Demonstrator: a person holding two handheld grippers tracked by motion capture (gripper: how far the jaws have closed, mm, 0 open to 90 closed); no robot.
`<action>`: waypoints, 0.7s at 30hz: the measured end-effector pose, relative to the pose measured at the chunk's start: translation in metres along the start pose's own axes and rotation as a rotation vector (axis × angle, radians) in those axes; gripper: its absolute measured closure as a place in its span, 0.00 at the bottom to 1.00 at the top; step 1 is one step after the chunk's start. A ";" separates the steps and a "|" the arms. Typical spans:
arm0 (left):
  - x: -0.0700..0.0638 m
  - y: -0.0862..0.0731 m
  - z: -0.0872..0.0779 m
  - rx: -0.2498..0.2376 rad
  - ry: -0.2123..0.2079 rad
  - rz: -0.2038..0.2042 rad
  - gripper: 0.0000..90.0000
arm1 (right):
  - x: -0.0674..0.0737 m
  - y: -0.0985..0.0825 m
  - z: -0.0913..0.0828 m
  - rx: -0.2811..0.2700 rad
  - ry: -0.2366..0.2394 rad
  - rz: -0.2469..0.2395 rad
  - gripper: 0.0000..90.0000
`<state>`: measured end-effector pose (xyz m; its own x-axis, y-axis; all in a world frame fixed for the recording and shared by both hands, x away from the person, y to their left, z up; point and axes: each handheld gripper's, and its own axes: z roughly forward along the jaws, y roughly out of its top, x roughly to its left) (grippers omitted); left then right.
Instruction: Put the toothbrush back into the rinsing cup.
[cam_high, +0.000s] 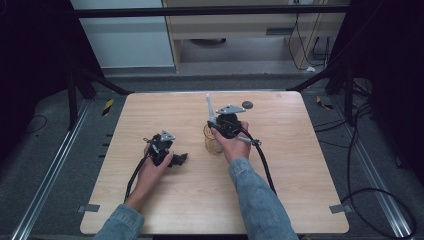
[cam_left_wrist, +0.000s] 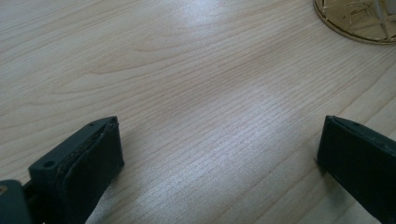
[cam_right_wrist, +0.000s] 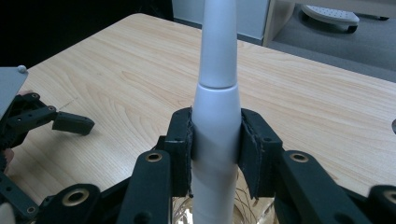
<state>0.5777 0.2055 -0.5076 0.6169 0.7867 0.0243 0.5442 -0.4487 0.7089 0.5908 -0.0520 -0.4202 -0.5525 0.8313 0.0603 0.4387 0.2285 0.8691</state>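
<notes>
White electric toothbrush handle (cam_right_wrist: 215, 116) clamped upright in right gripper (cam_right_wrist: 215, 154), above clear glass cup (cam_high: 214, 141); left gripper (cam_left_wrist: 219, 154) wide open, empty; next: lower handle straight into cup.

Lab or recording booth, not a home. Bare wooden table (cam_high: 165, 200) stands alone on grey carpet (cam_high: 50, 150), nothing domestic around it. Metal rails (cam_high: 47, 172) run along the floor past both side edges of the table. Black frame struts (cam_high: 100, 82) angle in at the far corners; dark curtains (cam_high: 30, 50) close off left and right. Yellow-black hazard tape (cam_high: 108, 106) marks the floor near the far left corner. Loose cables (cam_high: 370, 192) coil on the carpet at right. Beyond the far edge: a white panel (cam_high: 125, 45) and pale furniture (cam_high: 240, 25).
</notes>
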 end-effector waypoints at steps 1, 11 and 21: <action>0.000 0.000 0.000 0.000 0.000 0.000 0.00 | 0.000 0.000 0.000 0.001 0.001 -0.004 0.74; 0.000 0.000 0.000 -0.001 0.000 0.000 0.00 | 0.003 0.006 0.007 0.033 -0.004 -0.024 0.74; 0.000 0.000 0.000 -0.001 0.000 -0.001 0.00 | 0.007 0.010 0.014 0.057 -0.005 -0.051 0.74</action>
<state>0.5776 0.2055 -0.5077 0.6164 0.7871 0.0238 0.5442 -0.4477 0.7095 0.6010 -0.0371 -0.4179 -0.5715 0.8205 0.0145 0.4498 0.2984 0.8418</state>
